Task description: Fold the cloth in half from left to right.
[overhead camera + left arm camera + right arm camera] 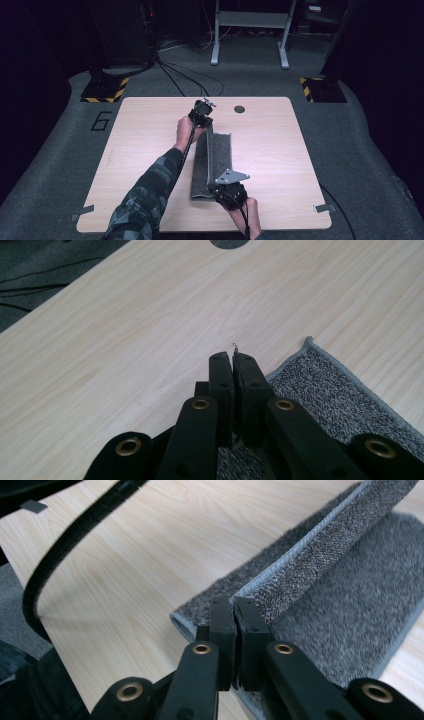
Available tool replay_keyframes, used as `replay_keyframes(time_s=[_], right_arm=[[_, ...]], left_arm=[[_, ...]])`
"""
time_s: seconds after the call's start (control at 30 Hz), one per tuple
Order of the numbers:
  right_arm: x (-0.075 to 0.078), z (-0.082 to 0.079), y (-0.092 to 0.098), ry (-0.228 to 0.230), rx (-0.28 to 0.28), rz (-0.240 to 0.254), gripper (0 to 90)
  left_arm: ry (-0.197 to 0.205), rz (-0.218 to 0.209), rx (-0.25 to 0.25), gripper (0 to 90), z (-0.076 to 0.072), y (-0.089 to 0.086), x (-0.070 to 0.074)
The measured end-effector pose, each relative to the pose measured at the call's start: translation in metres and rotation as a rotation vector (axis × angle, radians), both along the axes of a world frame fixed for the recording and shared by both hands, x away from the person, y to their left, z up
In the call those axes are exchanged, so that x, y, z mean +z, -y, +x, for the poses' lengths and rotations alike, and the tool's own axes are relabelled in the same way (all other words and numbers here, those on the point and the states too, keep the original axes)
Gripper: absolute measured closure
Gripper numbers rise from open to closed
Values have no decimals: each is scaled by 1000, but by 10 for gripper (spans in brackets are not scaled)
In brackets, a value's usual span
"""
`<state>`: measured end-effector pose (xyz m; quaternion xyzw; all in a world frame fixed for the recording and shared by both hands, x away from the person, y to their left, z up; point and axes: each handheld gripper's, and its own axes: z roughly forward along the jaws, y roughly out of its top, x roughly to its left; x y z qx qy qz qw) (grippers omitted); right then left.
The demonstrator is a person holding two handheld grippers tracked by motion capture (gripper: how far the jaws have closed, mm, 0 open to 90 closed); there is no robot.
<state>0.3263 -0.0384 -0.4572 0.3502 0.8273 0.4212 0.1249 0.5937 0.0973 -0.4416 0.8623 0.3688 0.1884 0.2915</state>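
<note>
At the centre of the high view, a grey mat (212, 165) lies lengthwise on the wooden table (140, 150), folded along its length, with one long edge standing up as a ridge. In the right gripper view, lower middle, the right gripper (234, 611) has its jaws pressed together on the near end of that raised edge. At the far end of the mat, the left gripper (233, 360) has its jaws pressed together too; whether cloth sits between them I cannot tell. A dark round hole (239, 109) marks the table just beyond, upper middle.
</note>
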Motion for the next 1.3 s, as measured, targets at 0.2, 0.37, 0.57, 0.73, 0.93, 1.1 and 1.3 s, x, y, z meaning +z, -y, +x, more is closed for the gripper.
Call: replay_keyframes(time_s=[0.2,0.37,0.57,0.73,0.93,1.1,1.3], right_arm=[[-10,2,5,-32,-11,-31,878],[-19,3,10,-54,-26,-61,876],[-26,1,19,-77,-51,-75,878],[-27,0,24,-73,-63,-68,894],[-28,-3,30,-82,-95,-89,867],[-20,-9,40,-50,-107,-98,801],[-13,5,50,-57,-167,-52,550]], left_arm=[[-18,31,8,869,2,9,-10],[-31,28,14,868,2,15,-17],[-27,22,11,868,2,24,-19],[-27,14,15,868,3,28,-19],[-52,-50,19,445,3,30,-20],[-51,-104,15,281,0,25,-10],[-47,-116,13,213,-19,-5,2]])
